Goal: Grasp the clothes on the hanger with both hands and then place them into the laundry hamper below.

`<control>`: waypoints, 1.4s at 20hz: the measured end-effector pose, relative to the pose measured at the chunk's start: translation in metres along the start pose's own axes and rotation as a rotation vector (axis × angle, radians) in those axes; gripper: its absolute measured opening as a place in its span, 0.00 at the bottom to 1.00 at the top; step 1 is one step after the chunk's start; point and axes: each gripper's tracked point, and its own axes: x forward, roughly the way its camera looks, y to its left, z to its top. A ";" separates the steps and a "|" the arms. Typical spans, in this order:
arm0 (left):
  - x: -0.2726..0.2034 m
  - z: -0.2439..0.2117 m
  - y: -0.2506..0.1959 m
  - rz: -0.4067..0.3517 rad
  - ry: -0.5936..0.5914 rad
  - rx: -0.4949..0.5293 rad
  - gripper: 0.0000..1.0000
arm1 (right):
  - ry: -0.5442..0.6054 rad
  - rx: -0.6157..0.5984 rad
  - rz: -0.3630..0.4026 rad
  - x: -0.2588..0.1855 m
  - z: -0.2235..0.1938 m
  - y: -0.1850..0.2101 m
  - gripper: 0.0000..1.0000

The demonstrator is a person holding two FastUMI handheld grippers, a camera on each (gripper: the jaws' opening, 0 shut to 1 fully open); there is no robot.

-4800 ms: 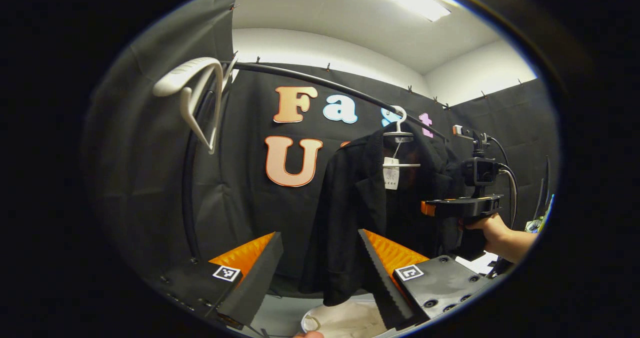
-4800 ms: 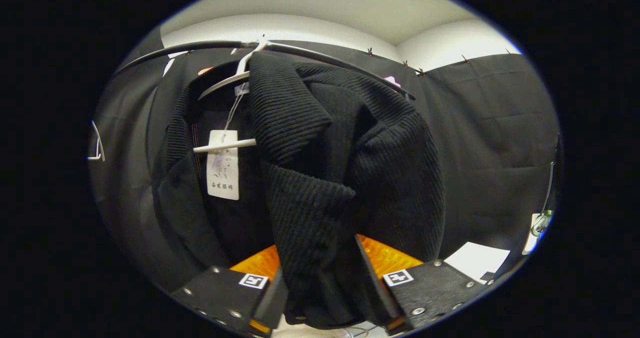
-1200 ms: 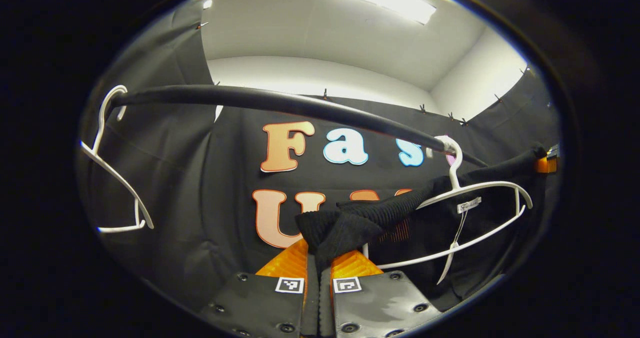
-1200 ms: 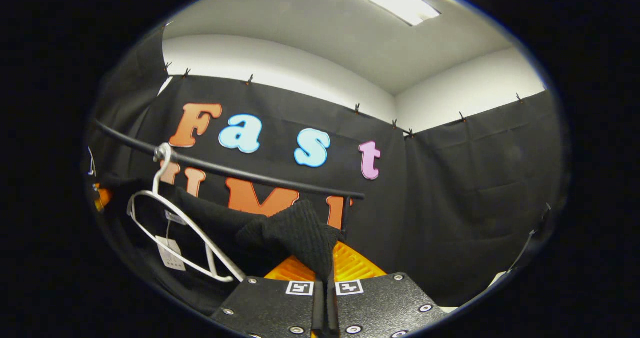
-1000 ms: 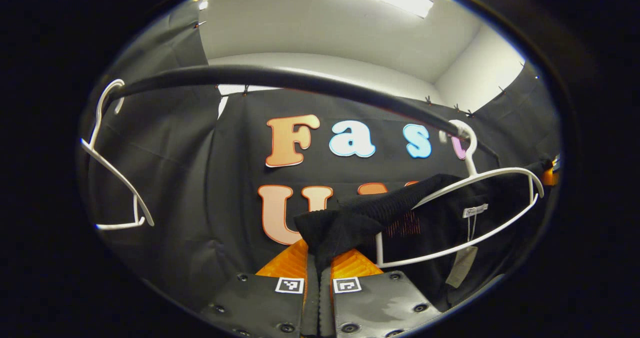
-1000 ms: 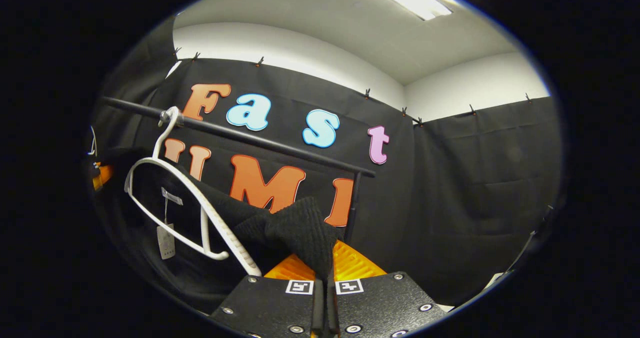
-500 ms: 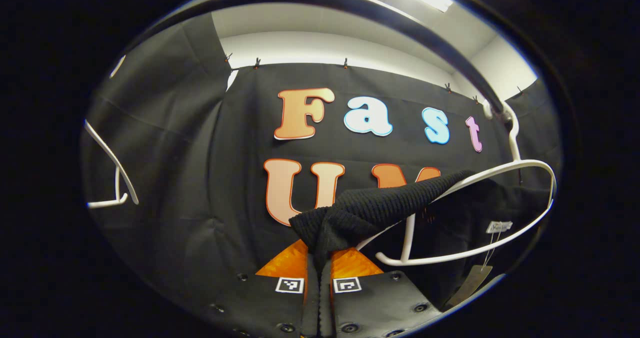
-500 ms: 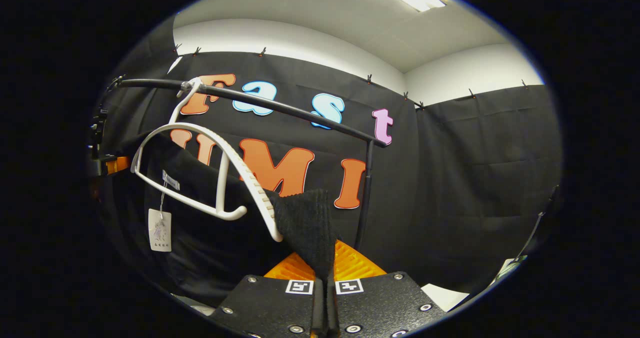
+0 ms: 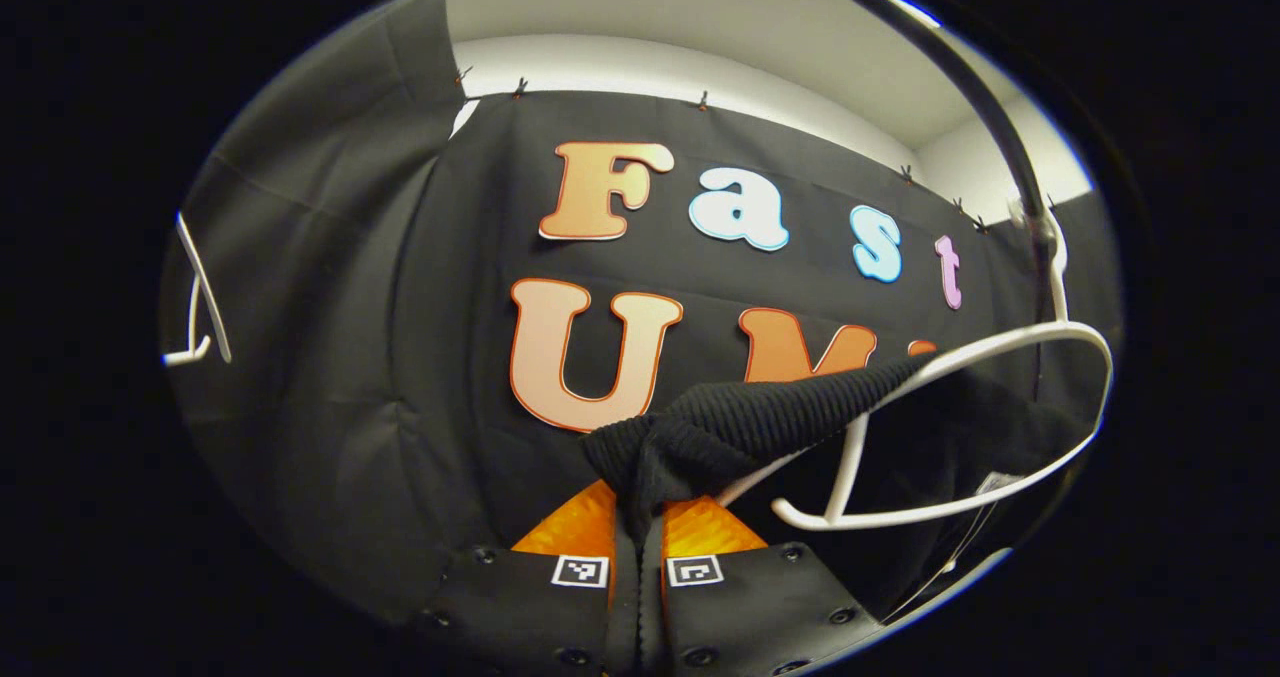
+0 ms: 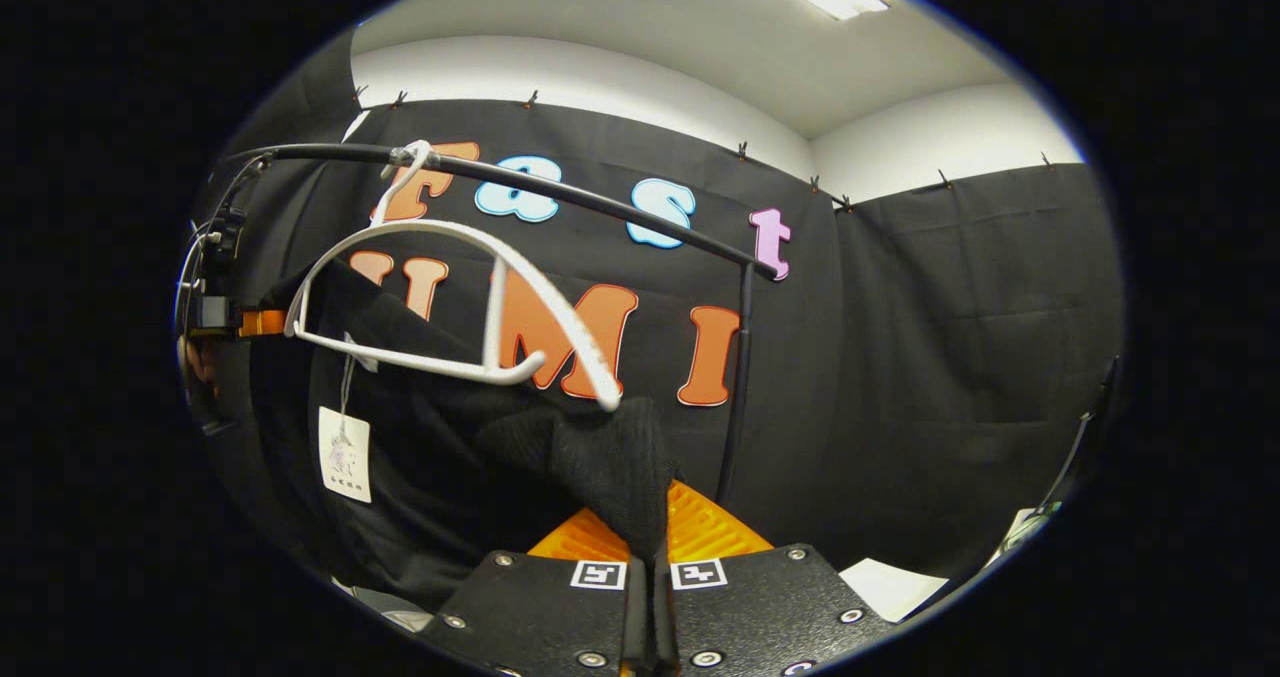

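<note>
- Left gripper (image 9: 638,547): its 2 fingers are pressed together on a bunch of the black knit garment (image 9: 740,427), with the cloth squeezed up between them.
- Right gripper (image 10: 650,557): fingers likewise closed tight, pinching another fold of the garment (image 10: 600,467).
- In the right gripper view, the left gripper (image 10: 235,322) shows far off at the left edge, at the garment's other end.
- The garment hangs stretched between the 2 grippers, just below the white hanger (image 10: 470,287); its right end has slipped off the hanger's arm tip, while in the left gripper view the cloth lies against the hanger (image 9: 1000,427) arm.
- The hanger hooks on the black rail (image 10: 560,202).
- A paper tag (image 10: 345,454) dangles on a string over the garment.
- A 2nd hanger (image 9: 195,302), bare, is at the left edge of the left gripper view.
</note>
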 end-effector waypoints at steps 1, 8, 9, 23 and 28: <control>-0.006 -0.005 0.007 0.015 0.019 0.016 0.07 | -0.002 0.002 0.004 0.000 0.000 0.003 0.02; -0.024 -0.063 0.023 0.022 0.079 0.014 0.08 | 0.007 -0.002 0.057 -0.014 -0.013 0.032 0.02; -0.032 -0.066 0.029 0.030 0.080 0.028 0.07 | 0.002 -0.004 0.059 -0.018 -0.013 0.036 0.02; -0.154 -0.105 0.025 -0.021 0.160 0.095 0.08 | 0.047 0.096 0.273 -0.093 -0.024 0.143 0.02; -0.180 -0.176 0.008 -0.092 0.307 0.126 0.08 | 0.137 0.082 0.335 -0.102 -0.072 0.187 0.02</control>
